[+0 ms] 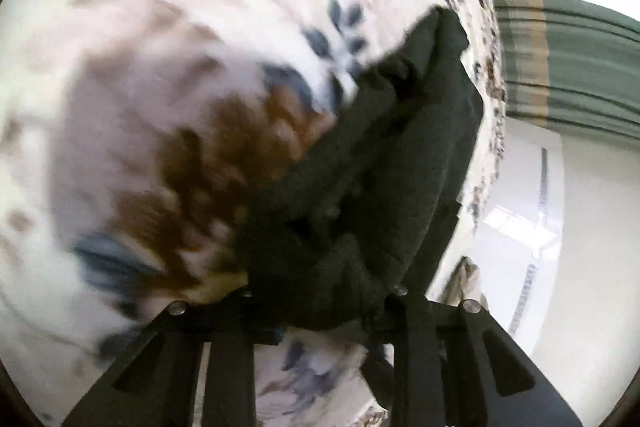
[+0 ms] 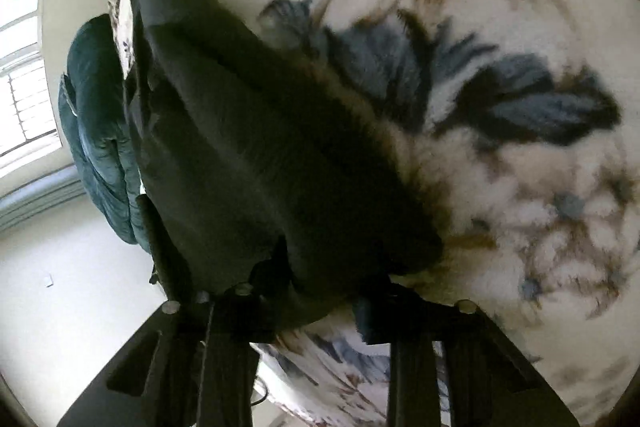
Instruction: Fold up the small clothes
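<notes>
Fabric of a dark small garment [image 1: 360, 187] sits bunched between the fingers of the left gripper [image 1: 320, 323], which looks clamped on its near edge. The right gripper [image 2: 316, 311] looks clamped on the same garment's other near edge. It lies stretched away from both, low over a flowered bedspread [image 2: 500, 187]. To fold well, I would keep both grips level and the edge taut, then lay it down evenly. Beyond, a teal bundle [image 2: 100, 131] sits at the bed's far edge.
</notes>
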A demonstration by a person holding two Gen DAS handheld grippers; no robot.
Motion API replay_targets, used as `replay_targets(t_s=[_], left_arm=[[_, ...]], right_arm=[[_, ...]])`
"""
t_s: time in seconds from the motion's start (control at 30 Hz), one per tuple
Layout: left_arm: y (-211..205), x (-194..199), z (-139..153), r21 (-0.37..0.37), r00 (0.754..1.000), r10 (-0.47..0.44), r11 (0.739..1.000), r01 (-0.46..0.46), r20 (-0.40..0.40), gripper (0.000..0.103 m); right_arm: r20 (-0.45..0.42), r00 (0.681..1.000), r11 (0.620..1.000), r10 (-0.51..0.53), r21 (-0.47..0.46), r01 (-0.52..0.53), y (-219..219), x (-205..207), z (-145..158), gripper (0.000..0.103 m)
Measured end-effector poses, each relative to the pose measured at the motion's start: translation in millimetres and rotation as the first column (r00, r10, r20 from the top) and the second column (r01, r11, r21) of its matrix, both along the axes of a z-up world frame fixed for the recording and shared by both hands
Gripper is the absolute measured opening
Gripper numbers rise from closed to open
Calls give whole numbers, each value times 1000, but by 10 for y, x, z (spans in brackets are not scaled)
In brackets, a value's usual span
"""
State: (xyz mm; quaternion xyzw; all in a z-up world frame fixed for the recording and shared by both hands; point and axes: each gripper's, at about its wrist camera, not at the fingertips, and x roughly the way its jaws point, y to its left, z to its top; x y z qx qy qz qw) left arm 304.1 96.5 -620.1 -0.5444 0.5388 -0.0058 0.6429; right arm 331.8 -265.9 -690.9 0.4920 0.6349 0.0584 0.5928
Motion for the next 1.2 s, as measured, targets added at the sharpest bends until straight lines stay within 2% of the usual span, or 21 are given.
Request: replay_targets(t_s=[0.13, 0.23, 0.3, 0.33, 0.37, 0.4, 0.47, 0.57, 0.63, 0.7, 0.77, 0.8, 0.83, 0.87, 0.9, 0.97, 1.03, 1.13, 1.2], left_arm=[[289, -111, -48, 35, 998, 61, 998, -60, -15, 23], [500, -209, 60, 107, 995, 102, 989, -101, -3, 21], [610, -217, 92, 103, 994, 106, 989, -104, -11, 28], [620, -208, 90, 112, 996, 89, 990, -86, -17, 38], [592, -152, 145, 127, 999, 54, 990, -53, -7, 46], [512, -49, 256, 162, 1000, -17, 987, 14, 21, 62], [315, 197, 423, 226, 988, -133, 968, 113, 74, 63], [30, 597, 549, 310, 952, -282, 921, 235, 116, 63], [-167, 902, 523, 361, 920, -371, 881, 305, 127, 63], [-357, 1213, 390, 392, 890, -445, 839, 377, 96, 63], [-448, 1399, 313, 410, 871, -483, 815, 410, 88, 61], [-485, 1488, 278, 433, 863, -498, 799, 418, 86, 55], [-482, 1422, 268, 442, 856, -508, 792, 422, 94, 33], [-482, 1436, 272, 456, 852, -514, 785, 419, 100, 18], [-466, 1418, 284, 454, 849, -517, 786, 420, 111, 8], [-460, 1392, 307, 462, 847, -517, 785, 412, 123, 8], [-424, 1323, 329, 448, 854, -501, 801, 397, 141, 8], [-391, 1309, 364, 445, 866, -478, 813, 375, 144, 8], [-355, 1297, 374, 431, 874, -460, 828, 359, 155, 9]], right_arm=[[39, 999, 999, 20, -39, -19, 19, -91, 162, 21], [42, 999, 998, 25, -56, -23, -19, -121, 217, 21], [35, 998, 996, 44, -76, -41, -28, -117, 220, 21], [32, 998, 996, 46, -72, -44, -69, -103, 216, 22], [21, 998, 996, 64, -69, -62, -72, -102, 208, 27], [8, 996, 992, 93, -84, -92, -84, -80, 220, 28], [-3, 984, 974, 177, -144, -176, -76, -1, 325, 36], [-2, 951, 911, 309, -287, -296, -29, 97, 586, 40], [-1, 928, 857, 374, -382, -346, 9, 197, 761, 42], [27, 919, 832, 393, -435, -344, 5, 284, 876, 48], [59, 912, 808, 405, -489, -327, 7, 507, 940, 48], [77, 913, 806, 402, -504, -312, 16, 632, 953, 48], [105, 913, 815, 394, -499, -294, 32, 789, 969, 48], [124, 911, 820, 394, -494, -288, 46, 949, 945, 48], [134, 903, 820, 408, -489, -298, 88, 1094, 900, 48], [149, 893, 816, 424, -491, -305, 208, 1292, 832, 48], [162, 875, 804, 457, -495, -329, 331, 1488, 778, 47], [204, 851, 788, 483, -525, -321, 432, 1598, 786, 9], [214, 848, 798, 485, -504, -330, 433, 1632, 780, 9]])
